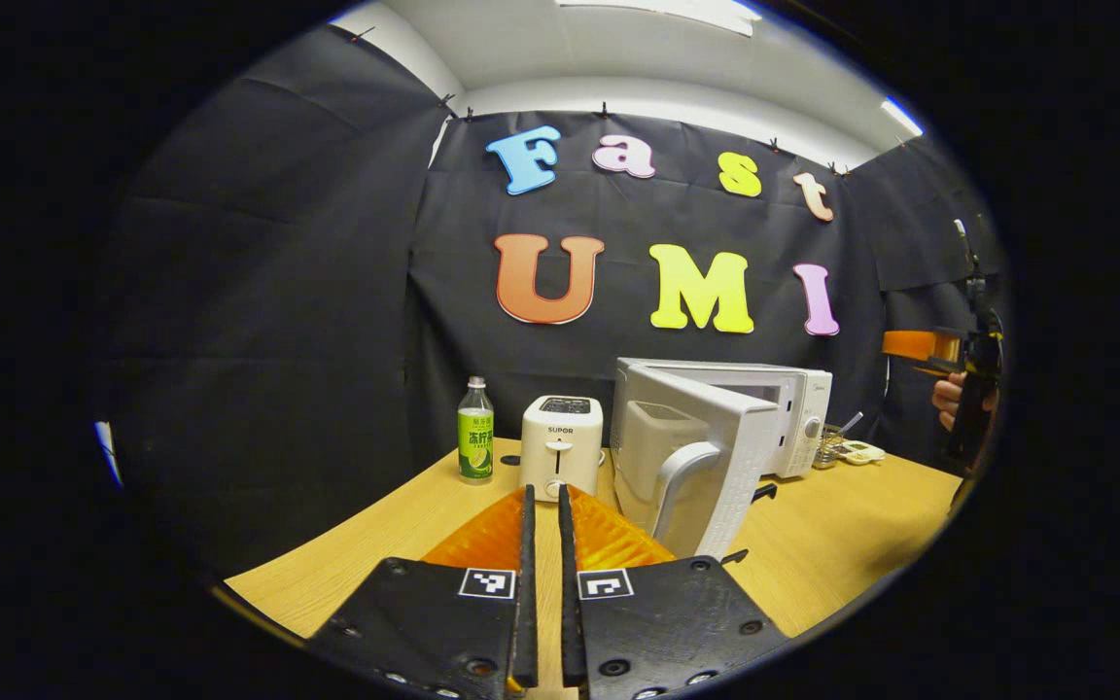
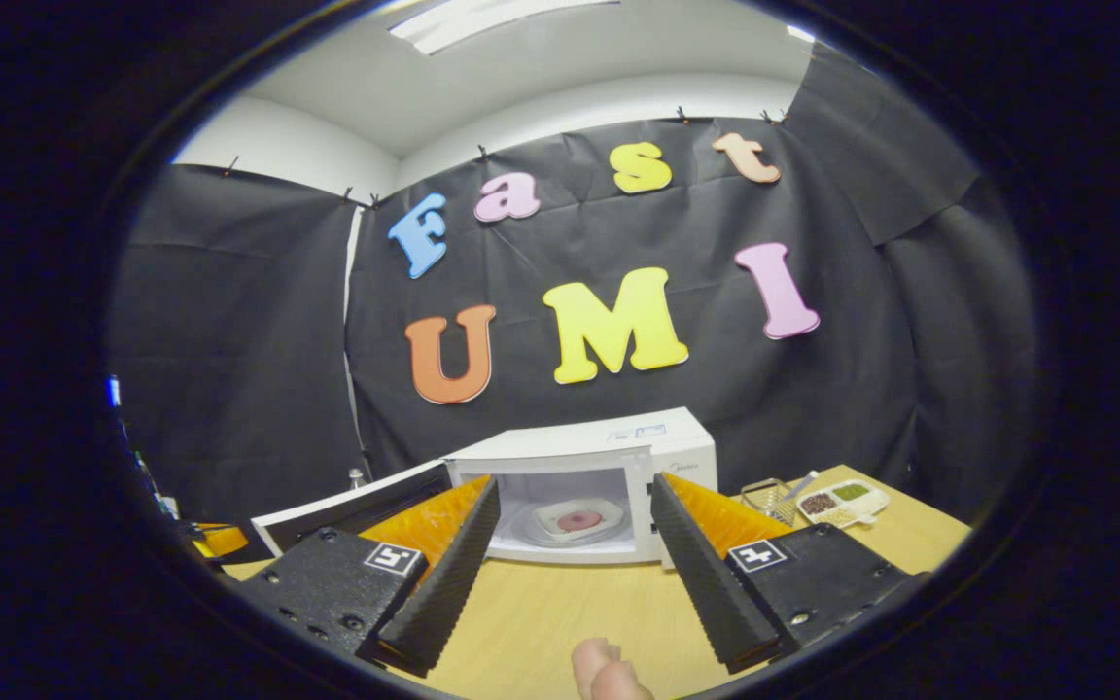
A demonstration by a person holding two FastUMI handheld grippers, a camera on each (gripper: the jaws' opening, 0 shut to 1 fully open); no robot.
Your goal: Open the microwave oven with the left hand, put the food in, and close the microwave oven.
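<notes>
With the food [image 2: 577,520] already on its plate inside the microwave [image 2: 618,457], the open door [image 1: 706,467] stood just ahead and right of the left tool [image 1: 542,525], nearly closed and empty, while the right tool [image 2: 570,544] gaped empty.

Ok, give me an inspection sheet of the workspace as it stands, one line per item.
Surface: wooden table, bare in front of the microwave.
Job's things: microwave with door swung open; food tray sits inside on the turntable.
Clutter: green bottle, white toaster, wire basket, divided dish.
Grippers: left gripper shut, holding nothing, back from the door; right gripper open, empty, facing the cavity.
Cables: nothing seen.
Surroundings: black cloth wall, white ceiling, a fingertip at the bottom edge.
</notes>
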